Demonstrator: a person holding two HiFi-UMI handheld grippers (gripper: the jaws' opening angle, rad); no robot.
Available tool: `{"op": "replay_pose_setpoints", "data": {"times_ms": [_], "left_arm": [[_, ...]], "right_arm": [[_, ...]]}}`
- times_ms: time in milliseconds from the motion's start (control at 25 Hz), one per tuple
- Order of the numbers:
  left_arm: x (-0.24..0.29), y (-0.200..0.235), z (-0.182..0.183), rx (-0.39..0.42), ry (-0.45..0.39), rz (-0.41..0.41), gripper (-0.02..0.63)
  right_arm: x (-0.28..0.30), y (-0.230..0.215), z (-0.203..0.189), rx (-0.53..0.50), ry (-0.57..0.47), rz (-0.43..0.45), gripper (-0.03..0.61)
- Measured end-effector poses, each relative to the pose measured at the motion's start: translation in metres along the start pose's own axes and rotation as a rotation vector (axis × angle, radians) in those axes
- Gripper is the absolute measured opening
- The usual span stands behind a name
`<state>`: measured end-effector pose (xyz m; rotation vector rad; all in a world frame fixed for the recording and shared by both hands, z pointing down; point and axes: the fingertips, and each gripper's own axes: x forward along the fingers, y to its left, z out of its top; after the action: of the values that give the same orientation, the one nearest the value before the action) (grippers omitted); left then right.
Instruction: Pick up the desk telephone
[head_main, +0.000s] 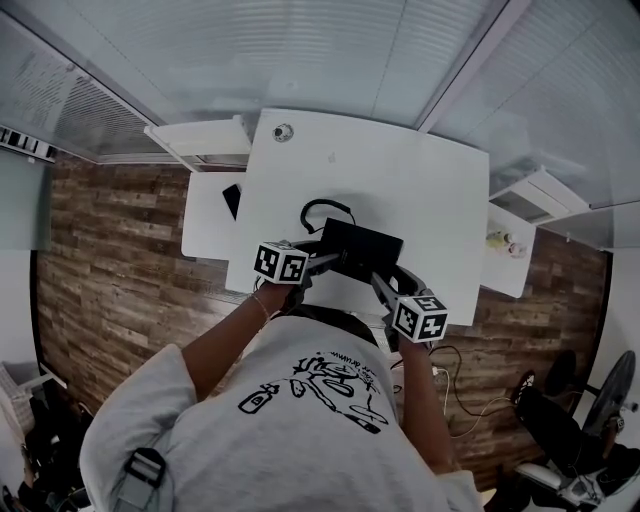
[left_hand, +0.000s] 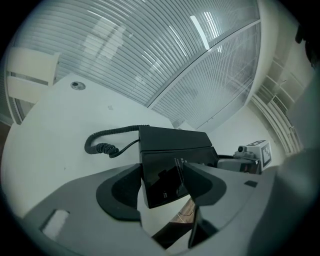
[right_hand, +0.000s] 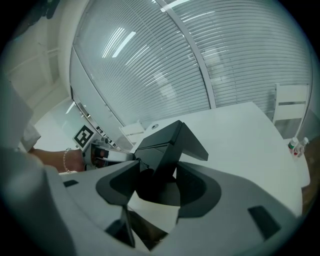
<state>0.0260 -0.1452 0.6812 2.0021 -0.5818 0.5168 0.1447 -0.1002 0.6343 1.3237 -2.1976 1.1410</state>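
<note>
The black desk telephone (head_main: 360, 250) is at the near edge of the white table (head_main: 400, 170), gripped from both sides. My left gripper (head_main: 322, 263) is shut on its left end, and my right gripper (head_main: 382, 283) is shut on its right end. In the left gripper view the jaws (left_hand: 162, 182) pinch the phone's glossy body (left_hand: 172, 150), and the coiled cord (left_hand: 102, 145) trails left on the table. In the right gripper view the jaws (right_hand: 156, 180) clamp the phone's angled side (right_hand: 167, 142). I cannot tell whether the phone is clear of the table.
A round cable grommet (head_main: 283, 132) sits at the table's far left. White side units stand at the left (head_main: 205, 145) and right (head_main: 540, 195). Glass walls with blinds close off the far side. A fan (head_main: 610, 390) stands on the wood floor (head_main: 110, 270).
</note>
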Motion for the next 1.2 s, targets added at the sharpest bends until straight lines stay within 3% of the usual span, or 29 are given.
{"op": "replay_pose_setpoints", "data": {"times_ms": [600,1200], "left_arm": [[-0.055,-0.058,0.06,0.072,-0.076,0.028,0.259],[-0.101,-0.124,0.114,0.127,-0.183,-0.009,0.259]], "right_arm": [[-0.048,0.039,0.068,-0.043,-0.091,0.025,0.221],[-0.11,0.077,0.134,-0.119,-0.188,0.002,0.221]]}}
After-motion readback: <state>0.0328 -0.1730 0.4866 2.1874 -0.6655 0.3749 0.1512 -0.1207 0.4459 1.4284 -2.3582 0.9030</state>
